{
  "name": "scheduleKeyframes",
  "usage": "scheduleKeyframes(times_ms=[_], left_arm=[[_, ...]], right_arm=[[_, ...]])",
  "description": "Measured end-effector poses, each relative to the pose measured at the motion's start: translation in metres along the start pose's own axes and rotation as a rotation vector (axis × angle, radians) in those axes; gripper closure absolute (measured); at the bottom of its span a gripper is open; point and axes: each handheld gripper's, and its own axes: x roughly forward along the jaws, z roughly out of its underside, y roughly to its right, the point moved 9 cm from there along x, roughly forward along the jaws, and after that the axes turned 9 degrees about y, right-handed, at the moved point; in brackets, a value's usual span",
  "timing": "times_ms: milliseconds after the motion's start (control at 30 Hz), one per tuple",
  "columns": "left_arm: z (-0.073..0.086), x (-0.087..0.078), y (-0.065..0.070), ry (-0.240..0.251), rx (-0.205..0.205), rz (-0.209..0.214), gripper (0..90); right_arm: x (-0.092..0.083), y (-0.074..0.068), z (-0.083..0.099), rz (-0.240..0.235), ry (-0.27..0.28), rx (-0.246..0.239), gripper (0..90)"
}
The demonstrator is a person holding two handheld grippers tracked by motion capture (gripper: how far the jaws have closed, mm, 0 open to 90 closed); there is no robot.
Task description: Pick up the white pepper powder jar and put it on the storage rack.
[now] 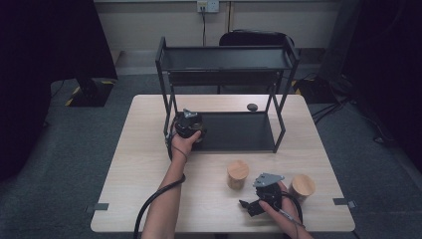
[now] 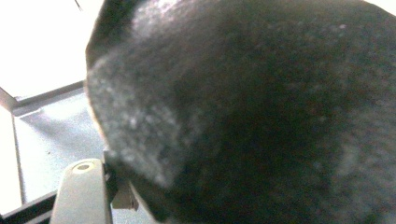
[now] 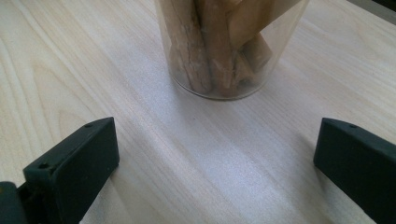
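Note:
My left gripper [image 1: 189, 123] sits at the left end of the black rack's lower shelf [image 1: 239, 132]. It is shut on a dark rounded object [image 2: 257, 116] that looms blurred and very close in the left gripper view, so I cannot tell what it is. My right gripper [image 1: 253, 199] rests low near the table's front edge with its jaws open wide and nothing between them. Just beyond those jaws stands a clear jar of wooden sticks [image 3: 224, 46]. Two jars with wooden lids stand on the table, one [image 1: 238, 174] left of the right gripper and one [image 1: 302, 186] to its right.
The two-tier black rack [image 1: 224, 57] stands across the far half of the wooden table [image 1: 144, 164]. A small dark pebble-like thing [image 1: 252, 107] lies behind the lower shelf. A dark chair [image 1: 256, 39] stands beyond the table. Cables trail from both grippers toward the front edge.

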Motion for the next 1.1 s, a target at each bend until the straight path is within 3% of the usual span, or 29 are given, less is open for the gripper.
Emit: scheduleKeyframes(times_ms=[200, 500, 1100], left_arm=[[0.001, 0.0, 0.0, 0.002, -0.021, 0.003, 28.6], [0.006, -0.002, 0.0, -0.005, -0.062, 0.012, 14.1], [0.007, -0.013, 0.007, 0.015, -0.11, 0.048, 1.8]], right_arm=[[0.0, 0.0, 0.0, 0.0, 0.0, 0.0, 0.0], [0.0, 0.0, 0.0, 0.0, 0.0, 0.0, 0.0], [0.0, 0.0, 0.0, 0.001, 0.001, 0.001, 0.0]])
